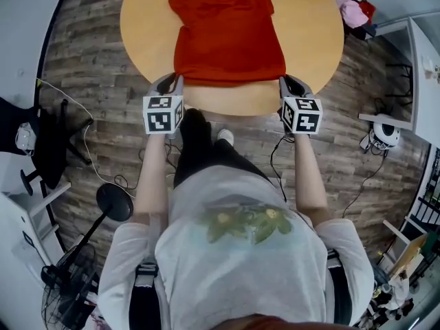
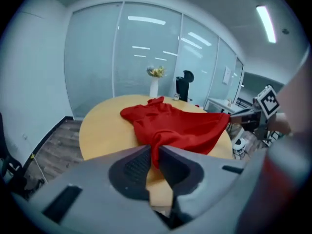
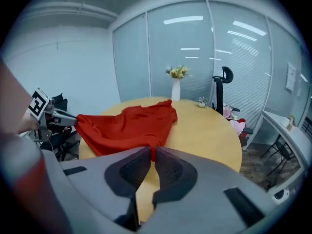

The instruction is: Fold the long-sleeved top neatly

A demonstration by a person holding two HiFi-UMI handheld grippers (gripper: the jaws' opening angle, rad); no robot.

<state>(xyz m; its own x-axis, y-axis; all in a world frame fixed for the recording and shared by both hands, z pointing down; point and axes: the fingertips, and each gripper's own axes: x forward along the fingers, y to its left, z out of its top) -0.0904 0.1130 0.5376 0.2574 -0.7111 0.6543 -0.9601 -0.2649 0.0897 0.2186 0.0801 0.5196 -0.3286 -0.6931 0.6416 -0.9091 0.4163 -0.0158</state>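
Observation:
A red long-sleeved top (image 1: pixel 227 33) lies spread on the round wooden table (image 1: pixel 309 40), its near hem at the table's front edge. My left gripper (image 1: pixel 175 80) is shut on the hem's near left corner, where red cloth (image 2: pixel 180 128) runs into the pinched jaws of that gripper (image 2: pixel 155 152). At the near right corner my right gripper (image 1: pixel 283 81) is shut on the hem. The right gripper view shows the top (image 3: pixel 126 126) pinched between that gripper's (image 3: pixel 152 152) pads. The hem hangs stretched between both grippers.
A white vase with flowers (image 3: pixel 176 84) and a small object stand at the table's far side. A black office chair (image 3: pixel 222 94) is behind it, before a glass wall. Pink clothing (image 1: pixel 354 5) lies off the table's right. A floor fan (image 1: pixel 113 201) and cables sit on the wooden floor.

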